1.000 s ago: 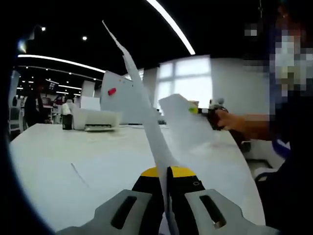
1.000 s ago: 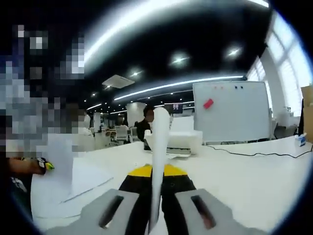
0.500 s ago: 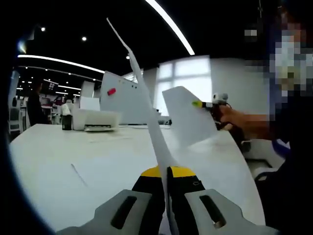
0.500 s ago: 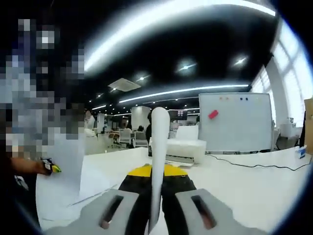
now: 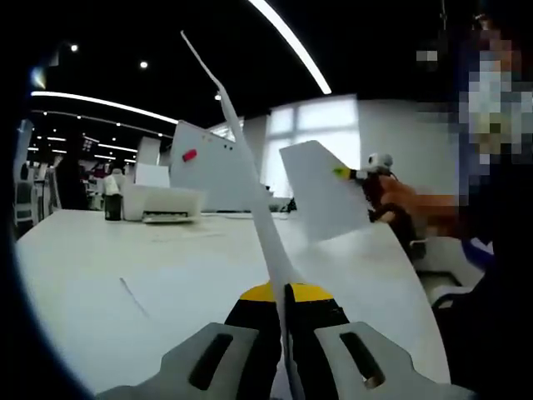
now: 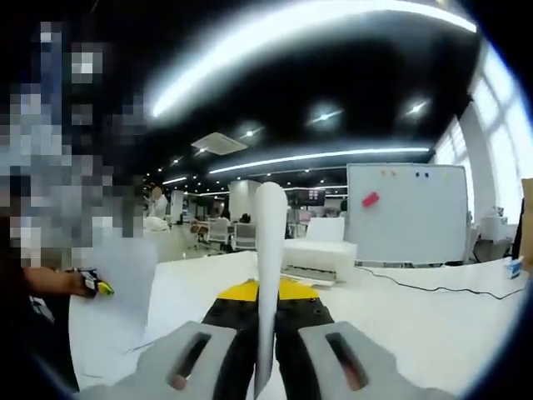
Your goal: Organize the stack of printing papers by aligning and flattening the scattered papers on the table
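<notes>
With the left tool (image 5: 286, 333) and right tool (image 6: 266, 333) each clamped on the lifted paper stack (image 5: 321, 196), the step in hand appears to be squaring; next, tap its edge on the table (image 5: 150, 267).

The sheet of paper (image 5: 250, 192) pinched between the left gripper (image 5: 286, 333)'s fingers (image 5: 250, 321) is thin, matt white and smooth, curving as it rises. Those fingers look like black matt plastic with a yellow band — set in pale grey moulded plastic. Ahead of them the surface (image 5: 125, 275) is white and smooth with a faint sheen. In the right gripper view, the paper (image 6: 268, 275) between the right gripper (image 6: 266, 333)'s fingers (image 6: 298, 321) is the same matt white — beyond it a whiteboard (image 6: 408, 212) looks glossy.
</notes>
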`<state>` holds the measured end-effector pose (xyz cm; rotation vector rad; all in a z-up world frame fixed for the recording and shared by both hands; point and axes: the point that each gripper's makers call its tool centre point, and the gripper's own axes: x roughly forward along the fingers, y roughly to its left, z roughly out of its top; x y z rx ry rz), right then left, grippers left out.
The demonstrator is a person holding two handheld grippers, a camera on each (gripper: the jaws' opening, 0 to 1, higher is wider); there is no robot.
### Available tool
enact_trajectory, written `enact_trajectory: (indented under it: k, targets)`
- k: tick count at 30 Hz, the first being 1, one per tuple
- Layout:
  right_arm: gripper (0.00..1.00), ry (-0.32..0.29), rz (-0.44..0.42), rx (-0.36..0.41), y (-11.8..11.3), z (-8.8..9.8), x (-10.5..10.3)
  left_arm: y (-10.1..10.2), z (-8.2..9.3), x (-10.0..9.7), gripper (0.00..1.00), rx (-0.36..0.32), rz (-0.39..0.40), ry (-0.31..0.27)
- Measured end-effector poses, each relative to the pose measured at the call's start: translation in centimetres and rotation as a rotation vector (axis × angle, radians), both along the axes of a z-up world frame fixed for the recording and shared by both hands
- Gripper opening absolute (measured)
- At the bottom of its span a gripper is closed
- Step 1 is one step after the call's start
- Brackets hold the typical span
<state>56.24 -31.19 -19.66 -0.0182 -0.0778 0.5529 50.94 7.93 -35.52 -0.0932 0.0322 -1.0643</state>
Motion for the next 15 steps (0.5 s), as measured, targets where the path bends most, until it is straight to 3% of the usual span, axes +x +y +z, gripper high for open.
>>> enact_trajectory:
  k: [8, 15]
  targets:
    - [0.01, -0.056, 0.049, -0.008, 2.2, 2.8, -2.3, -0.1, 0.0, -0.1, 0.06, 0.001, 0.001, -0.001]
    - [0.0, -0.085, 0.093, -0.029, 4.4, 4.1, -3.8, -0.1, 0.0, -0.1, 0.06, 0.001, 0.002, -0.001]
